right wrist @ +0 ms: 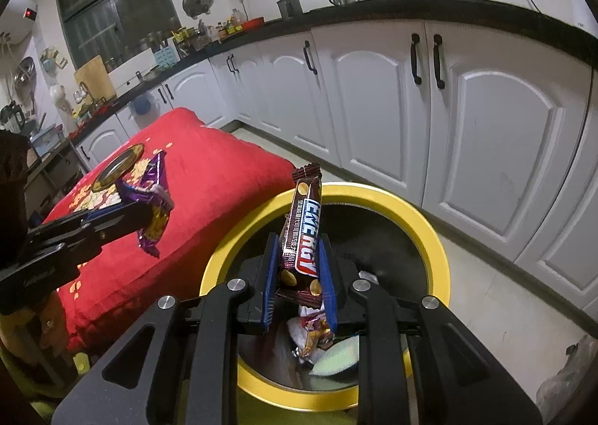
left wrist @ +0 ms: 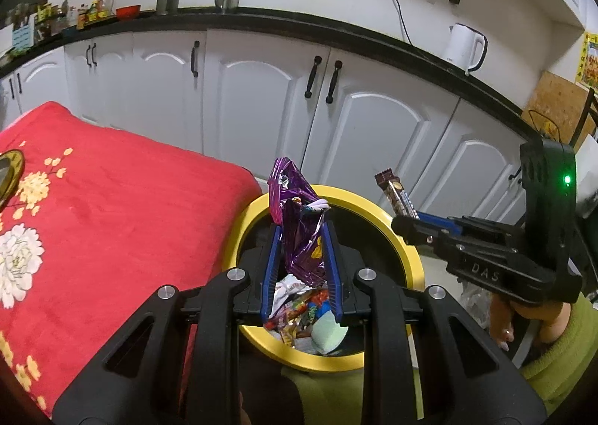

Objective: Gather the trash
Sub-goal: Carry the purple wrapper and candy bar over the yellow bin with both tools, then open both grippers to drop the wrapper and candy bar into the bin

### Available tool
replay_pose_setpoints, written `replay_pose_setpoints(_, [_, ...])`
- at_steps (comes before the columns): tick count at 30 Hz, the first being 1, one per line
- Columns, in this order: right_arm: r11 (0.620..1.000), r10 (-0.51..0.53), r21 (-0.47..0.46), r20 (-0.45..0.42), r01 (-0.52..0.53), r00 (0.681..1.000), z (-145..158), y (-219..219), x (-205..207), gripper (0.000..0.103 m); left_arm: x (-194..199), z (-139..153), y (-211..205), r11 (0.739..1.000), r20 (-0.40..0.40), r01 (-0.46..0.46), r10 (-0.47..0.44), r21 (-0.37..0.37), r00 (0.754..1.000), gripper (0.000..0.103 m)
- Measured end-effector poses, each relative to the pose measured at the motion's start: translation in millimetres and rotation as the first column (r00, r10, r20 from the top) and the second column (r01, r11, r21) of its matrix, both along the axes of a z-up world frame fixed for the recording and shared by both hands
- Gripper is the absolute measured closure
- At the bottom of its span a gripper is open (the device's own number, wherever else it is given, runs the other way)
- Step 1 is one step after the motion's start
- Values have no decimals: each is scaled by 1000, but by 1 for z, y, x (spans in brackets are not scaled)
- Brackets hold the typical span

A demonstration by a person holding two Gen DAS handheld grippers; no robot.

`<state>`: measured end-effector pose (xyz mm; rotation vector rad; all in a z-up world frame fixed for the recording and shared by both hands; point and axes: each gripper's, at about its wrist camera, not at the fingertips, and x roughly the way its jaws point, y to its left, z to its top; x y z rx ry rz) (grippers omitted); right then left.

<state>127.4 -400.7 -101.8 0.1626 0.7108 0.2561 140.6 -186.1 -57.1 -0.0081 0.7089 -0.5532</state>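
1. Wrappers already lie in the yellow-rimmed bin (right wrist: 429,234).
2. My left gripper (left wrist: 301,238) clamps a purple wrapper (left wrist: 299,223), my right gripper (right wrist: 299,260) a chocolate bar wrapper (right wrist: 302,238), both over the bin's near rim.
3. I judge only dropping them remains.

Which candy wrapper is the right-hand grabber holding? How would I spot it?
Find the yellow-rimmed trash bin beside the red flowered cloth. Above it, the right gripper pinches a brown bar wrapper standing upright. Unlike the shiny purple wrapper in the left gripper, it's long, narrow, with big white letters.
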Motion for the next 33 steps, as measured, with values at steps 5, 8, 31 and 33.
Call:
replay_pose_setpoints(5, [1000,7,1,-24,-7,1000,-10,0,0,81,9,-8,-8,1000,-25,12,-12,9,1000,86])
replay_pose_setpoints(8, [1000,7,3,-38,-7,999,-15,-2,1,81,14,-15,-12,1000,-47,16,-15,12,999,86])
replay_pose_setpoints(31, [999,-39,14,-71,40,997,-28,-20,-2,67,33,-34,-29,999,-104,23,-18,46,994,72])
replay_pose_setpoints(33, [999,-45,7,-66,46,997,-26,-21,-4,64,32,-34,-28,999,-105,20,-15,49,994,67])
